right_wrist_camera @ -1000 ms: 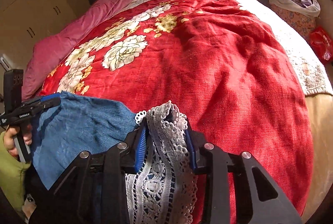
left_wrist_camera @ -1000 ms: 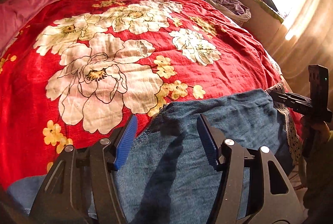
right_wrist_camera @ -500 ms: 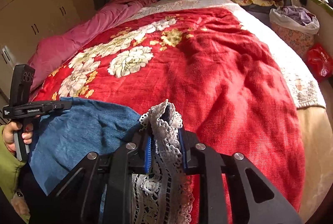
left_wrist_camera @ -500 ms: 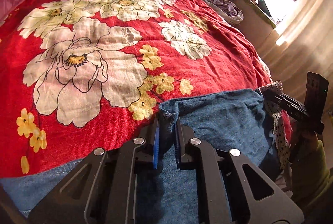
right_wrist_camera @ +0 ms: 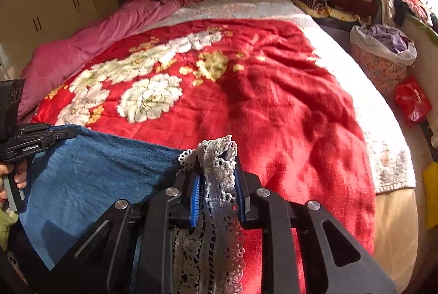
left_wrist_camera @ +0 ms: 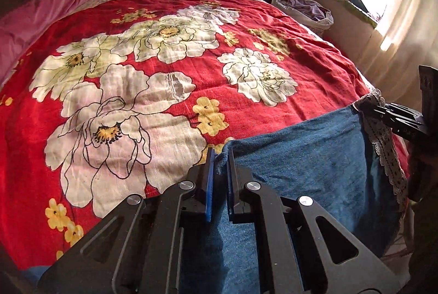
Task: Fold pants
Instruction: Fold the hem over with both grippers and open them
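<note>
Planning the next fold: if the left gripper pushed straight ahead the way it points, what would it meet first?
Likely the red floral bedspread, just past the blue pants edge the left gripper is clamping; depth is uncertain.

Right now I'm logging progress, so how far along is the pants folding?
Early. Done: both corners are gripped; the left gripper is shut on the denim pants, and the right gripper pinches their lace trim. In hand: the edge is stretched between them. Left: no fold lies on the red blanket.

The right gripper (right_wrist_camera: 216, 179) pinched the white lace trim (right_wrist_camera: 219, 171) of the blue pants (right_wrist_camera: 90, 173), its jaws opening slightly, above the red flowered blanket (right_wrist_camera: 273, 108); the left gripper (right_wrist_camera: 58, 134) gripped the far corner.
</note>
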Demonstrator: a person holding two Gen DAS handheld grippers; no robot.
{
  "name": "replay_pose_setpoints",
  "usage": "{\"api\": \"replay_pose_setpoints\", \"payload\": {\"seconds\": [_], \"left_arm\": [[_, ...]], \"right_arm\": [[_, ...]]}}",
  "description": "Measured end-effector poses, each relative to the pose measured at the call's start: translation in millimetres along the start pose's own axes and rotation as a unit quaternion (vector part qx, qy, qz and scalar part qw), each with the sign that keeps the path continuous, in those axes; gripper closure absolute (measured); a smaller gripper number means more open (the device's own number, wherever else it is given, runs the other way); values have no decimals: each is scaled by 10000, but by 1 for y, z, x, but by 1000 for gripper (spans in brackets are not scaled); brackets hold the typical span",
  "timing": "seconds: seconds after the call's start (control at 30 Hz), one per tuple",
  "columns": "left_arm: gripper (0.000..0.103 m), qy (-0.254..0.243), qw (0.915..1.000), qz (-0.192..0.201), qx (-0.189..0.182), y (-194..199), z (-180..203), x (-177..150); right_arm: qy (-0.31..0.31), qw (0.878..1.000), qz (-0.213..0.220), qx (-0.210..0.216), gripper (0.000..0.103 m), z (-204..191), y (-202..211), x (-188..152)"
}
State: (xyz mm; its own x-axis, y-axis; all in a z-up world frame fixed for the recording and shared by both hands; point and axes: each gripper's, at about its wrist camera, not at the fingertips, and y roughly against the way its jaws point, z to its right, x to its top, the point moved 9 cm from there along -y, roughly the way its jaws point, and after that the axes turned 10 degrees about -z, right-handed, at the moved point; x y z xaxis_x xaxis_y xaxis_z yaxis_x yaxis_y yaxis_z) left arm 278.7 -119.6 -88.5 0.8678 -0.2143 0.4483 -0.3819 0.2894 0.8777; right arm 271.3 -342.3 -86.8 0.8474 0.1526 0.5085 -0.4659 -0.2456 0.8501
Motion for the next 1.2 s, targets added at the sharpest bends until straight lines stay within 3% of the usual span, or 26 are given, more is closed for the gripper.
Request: {"api": "replay_pose_setpoints", "payload": {"seconds": [0.1,0.27,0.37,0.43,0.67,0.87,0.93,1.1,1.2], "left_arm": [[97,-1,10000,-11,7,-12,-5,-8],[93,191,9989,151,-394,-6,-12,-14],[82,310,9978,277,-511,4,-17,-19],[67,376,9975,366,-481,15,-23,-25],[49,579,9937,942,-161,79,-44,-63],[38,793,9906,1101,164,120,-56,-104],[29,714,9901,1133,423,130,-58,-114],[21,537,9893,1053,851,135,-59,-123],[15,620,9862,528,1439,114,-76,-133]], "right_arm": [[-146,9998,-155,-61,78,7,-18,-7],[-304,9994,-116,-125,69,12,-18,-9],[-433,9989,-101,-164,58,17,-13,-9],[-580,9981,-50,-189,53,22,-3,-11],[-540,9963,453,-484,48,13,63,-46],[-68,9971,585,-481,48,-35,87,-90],[200,9972,546,-472,48,-57,84,-101],[729,9959,424,-336,48,-105,74,-113],[753,9960,285,-397,46,-109,65,-113]]}}
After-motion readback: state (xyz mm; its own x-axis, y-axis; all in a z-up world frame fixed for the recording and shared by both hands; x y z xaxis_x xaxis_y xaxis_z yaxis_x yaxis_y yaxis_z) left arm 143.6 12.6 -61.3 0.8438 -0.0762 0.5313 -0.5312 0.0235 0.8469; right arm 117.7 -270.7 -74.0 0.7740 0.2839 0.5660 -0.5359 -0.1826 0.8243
